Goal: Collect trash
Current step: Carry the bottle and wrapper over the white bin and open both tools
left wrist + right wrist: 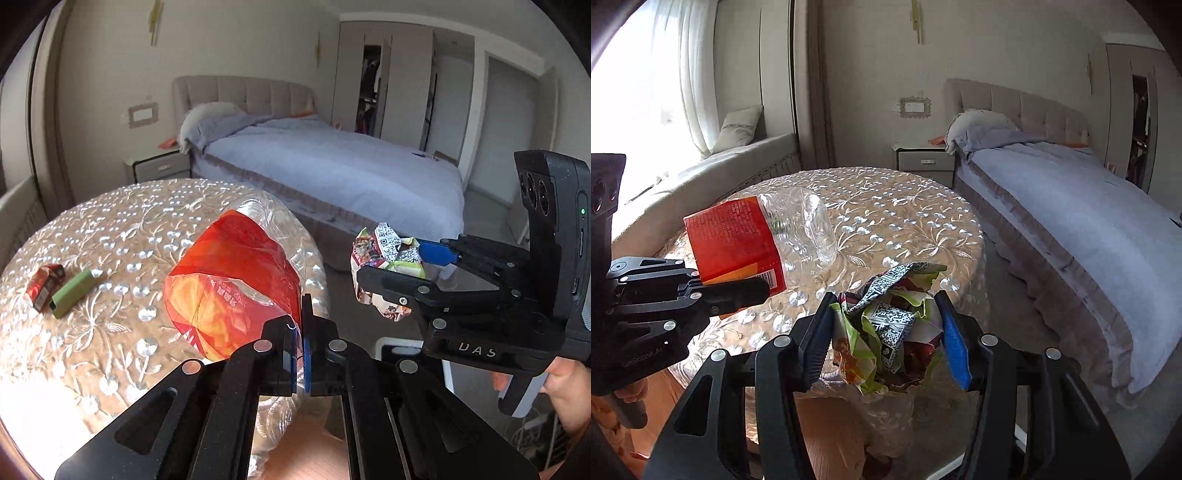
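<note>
Above the round table with its embossed floral cloth, the left gripper, jaws pinched nearly closed on the clear plastic bottle with a red-orange label, and the right gripper, jaws half-open around the crumpled printed snack wrapper, should both hold firm and level until over a bin, which I cannot see.

Tablecloth: beige, silver floral embroidery. On it: small box red; flat carton olive green. Above it: bottle clear, red-orange label; crumpled wrapper lime, red, black-white QR print.

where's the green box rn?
Left wrist view, far left: green box lies on the round table, touching the small red carton.
</note>
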### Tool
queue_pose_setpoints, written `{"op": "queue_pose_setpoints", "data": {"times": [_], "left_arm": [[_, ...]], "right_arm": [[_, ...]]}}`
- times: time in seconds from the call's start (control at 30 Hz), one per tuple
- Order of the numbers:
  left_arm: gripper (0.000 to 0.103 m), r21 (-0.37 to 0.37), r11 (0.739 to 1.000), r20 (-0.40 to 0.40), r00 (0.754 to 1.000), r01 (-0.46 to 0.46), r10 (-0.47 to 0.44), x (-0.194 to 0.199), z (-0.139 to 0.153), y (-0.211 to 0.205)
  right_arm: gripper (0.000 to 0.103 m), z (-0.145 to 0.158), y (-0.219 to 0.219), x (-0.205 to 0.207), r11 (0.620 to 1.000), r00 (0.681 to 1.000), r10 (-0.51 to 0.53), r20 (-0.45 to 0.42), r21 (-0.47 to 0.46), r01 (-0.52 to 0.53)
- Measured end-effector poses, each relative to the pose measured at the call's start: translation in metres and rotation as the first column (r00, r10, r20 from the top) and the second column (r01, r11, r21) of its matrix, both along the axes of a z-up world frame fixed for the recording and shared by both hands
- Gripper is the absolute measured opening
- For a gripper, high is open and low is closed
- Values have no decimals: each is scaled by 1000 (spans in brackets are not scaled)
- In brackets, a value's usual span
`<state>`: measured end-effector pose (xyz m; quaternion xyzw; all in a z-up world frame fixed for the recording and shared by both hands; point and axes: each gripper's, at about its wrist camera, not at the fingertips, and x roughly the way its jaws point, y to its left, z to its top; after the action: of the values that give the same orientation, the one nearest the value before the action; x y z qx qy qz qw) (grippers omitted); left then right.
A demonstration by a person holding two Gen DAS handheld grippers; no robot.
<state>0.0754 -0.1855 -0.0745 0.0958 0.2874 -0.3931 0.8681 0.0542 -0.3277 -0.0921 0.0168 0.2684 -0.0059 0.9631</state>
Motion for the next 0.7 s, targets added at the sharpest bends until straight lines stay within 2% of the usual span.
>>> {"op": "queue_pose_setpoints", "data": {"times": [0.27,0.47,0.63,0.7], "left_arm": [[1,71,994,27,996,81,-83,-30,-19,-46],[1,131,978,7,986,165,-167,-48,-41,-86],[1,200,942,-36,963,268,-267,-60,-73,-126],[1,217,915,-60,940,341,-336,-65,-91,-142]], "right_arm": [[55,-17,-34,-47,996,995,-93,-21,7,93],[55,-38,-56,-81,987,985,-161,-62,-28,160],[56,-68,-79,-100,977,969,-213,-123,-42,209],[56,-87,-90,-105,969,956,-245,-163,-69,236]]}}
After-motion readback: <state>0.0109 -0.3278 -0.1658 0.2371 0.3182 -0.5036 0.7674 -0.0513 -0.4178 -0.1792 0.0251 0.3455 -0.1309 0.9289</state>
